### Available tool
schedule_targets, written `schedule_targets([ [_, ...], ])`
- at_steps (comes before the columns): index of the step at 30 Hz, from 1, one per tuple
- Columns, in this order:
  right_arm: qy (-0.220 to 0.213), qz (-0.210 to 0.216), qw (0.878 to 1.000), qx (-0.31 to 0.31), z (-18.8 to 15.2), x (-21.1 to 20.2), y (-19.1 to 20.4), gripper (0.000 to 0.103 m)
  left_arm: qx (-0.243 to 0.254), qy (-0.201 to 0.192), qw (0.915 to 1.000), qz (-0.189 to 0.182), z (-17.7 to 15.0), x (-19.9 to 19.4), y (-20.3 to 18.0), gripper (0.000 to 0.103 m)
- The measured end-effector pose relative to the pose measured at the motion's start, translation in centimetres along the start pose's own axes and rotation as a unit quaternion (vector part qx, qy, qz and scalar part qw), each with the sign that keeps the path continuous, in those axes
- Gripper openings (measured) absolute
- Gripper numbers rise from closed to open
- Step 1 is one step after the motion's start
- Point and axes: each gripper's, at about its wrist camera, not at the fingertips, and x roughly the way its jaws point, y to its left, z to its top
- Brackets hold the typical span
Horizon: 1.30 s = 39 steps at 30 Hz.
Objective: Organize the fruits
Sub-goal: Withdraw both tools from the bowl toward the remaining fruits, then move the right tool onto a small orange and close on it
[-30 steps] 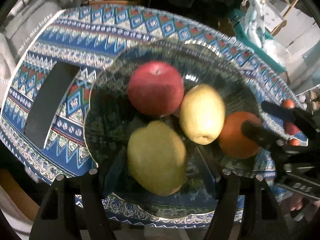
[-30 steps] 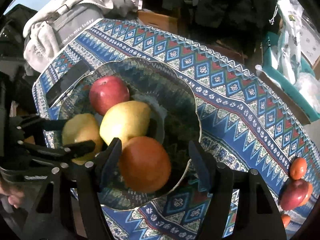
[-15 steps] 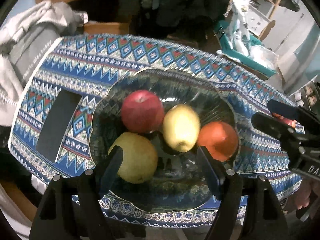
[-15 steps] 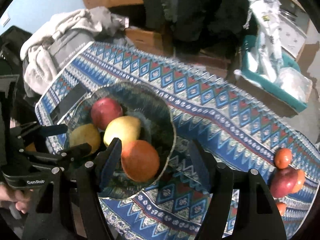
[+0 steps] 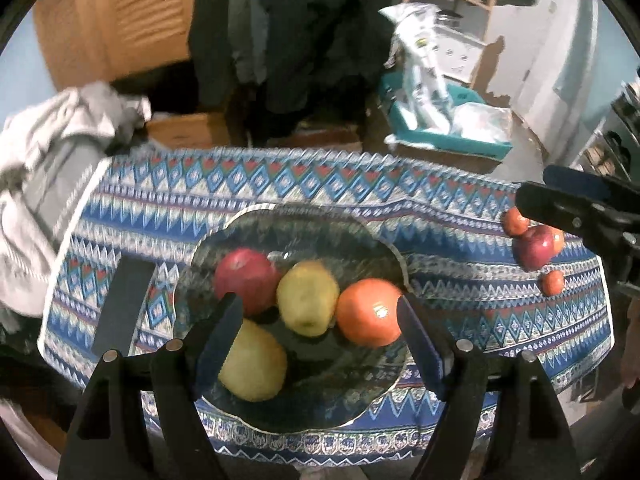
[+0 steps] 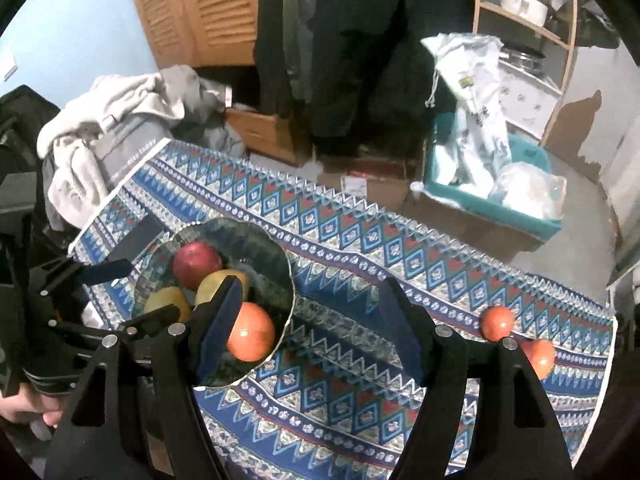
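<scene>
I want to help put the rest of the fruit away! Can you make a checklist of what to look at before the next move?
1. Left gripper empty, fingers apart: ok.
2. Right gripper empty, fingers apart: ok.
3. Scalloped glass bowl flat on the blue patterned tablecloth: ok.
4. Room left in the bowl beside the red apple, two yellow pears and big orange: ok.
5. Small oranges and dark red apple near the cloth's far edge, not yet collected: not ok.
6. Whether those would roll: cannot tell.

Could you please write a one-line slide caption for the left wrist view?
Left gripper, jaws open and empty, above a glass bowl holding four fruits on a patterned tablecloth.
</scene>
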Motion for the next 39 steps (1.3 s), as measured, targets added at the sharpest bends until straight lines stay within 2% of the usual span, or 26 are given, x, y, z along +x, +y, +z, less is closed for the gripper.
schedule_targets([
  [6, -0.025, -0.012, 1.000, -0.002, -0.2, -3.0, -0.6, 0.072, 0.030, -0.029, 0.9990, -0.014, 0.7, -2.2, -2.6, 0.081],
  [13, -0.040, -0.025, 0.999, 0.006, -1.2, -5.8, -2.0, 0.076, 0.048, -0.044, 0.9974, -0.030, 1.3, -3.7, -5.0, 0.082],
  [27, -0.060, -0.040, 0.997, 0.036, -3.5, -10.0, -6.6, 0.079, 0.082, -0.046, 0.9940, -0.056, 2.2, -4.0, -9.8, 0.086],
  [39, -0.056, -0.066, 0.991, 0.099, -7.1, -11.8, -13.2, 0.082, 0.117, -0.031, 0.9895, -0.078, 2.8, -3.2, -15.0, 0.086],
])
